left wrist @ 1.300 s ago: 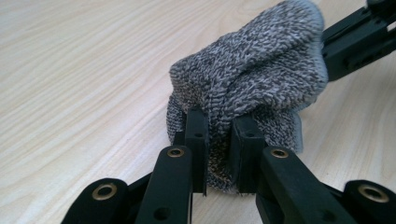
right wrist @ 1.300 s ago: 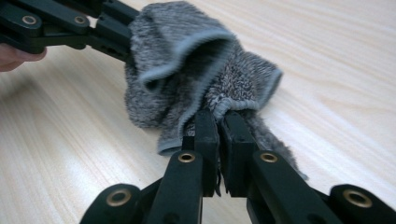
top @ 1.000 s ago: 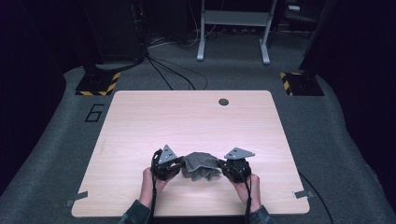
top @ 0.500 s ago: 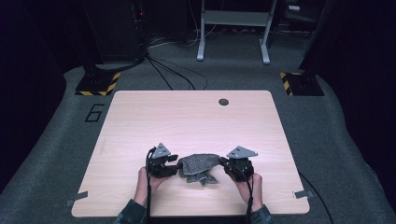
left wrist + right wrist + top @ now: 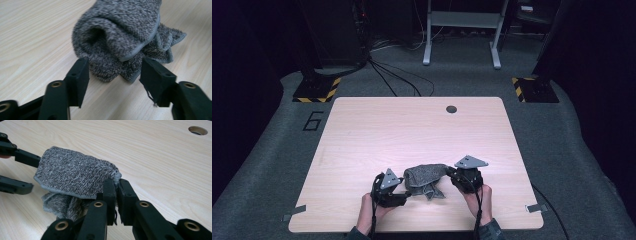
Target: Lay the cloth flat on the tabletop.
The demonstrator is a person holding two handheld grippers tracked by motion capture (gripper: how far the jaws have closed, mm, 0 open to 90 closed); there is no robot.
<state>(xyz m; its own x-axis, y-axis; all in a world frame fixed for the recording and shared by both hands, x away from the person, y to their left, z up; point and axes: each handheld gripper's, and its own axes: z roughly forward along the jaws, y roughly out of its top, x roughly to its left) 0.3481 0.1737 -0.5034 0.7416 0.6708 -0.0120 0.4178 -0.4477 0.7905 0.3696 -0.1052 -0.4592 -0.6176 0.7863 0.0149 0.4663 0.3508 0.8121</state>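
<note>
Floor carpet beside my light wooden table (image 5: pixel 362 135) bears a painted "6" (image 5: pixel 313 120). Left gripper view: my left gripper (image 5: pixel 113 72) has just been opening, clear of the crumpled grey terry cloth (image 5: pixel 120 32). Right gripper view: my right gripper (image 5: pixel 116 188) pinches the cloth's corner; a round hole (image 5: pixel 197 130) lies beyond.

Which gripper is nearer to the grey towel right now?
Right. The right gripper is clamped on a corner of the grey towel, so it touches it. The left gripper has just been opening; its jaws stand apart at the towel's other end, pads not pressing.
</note>
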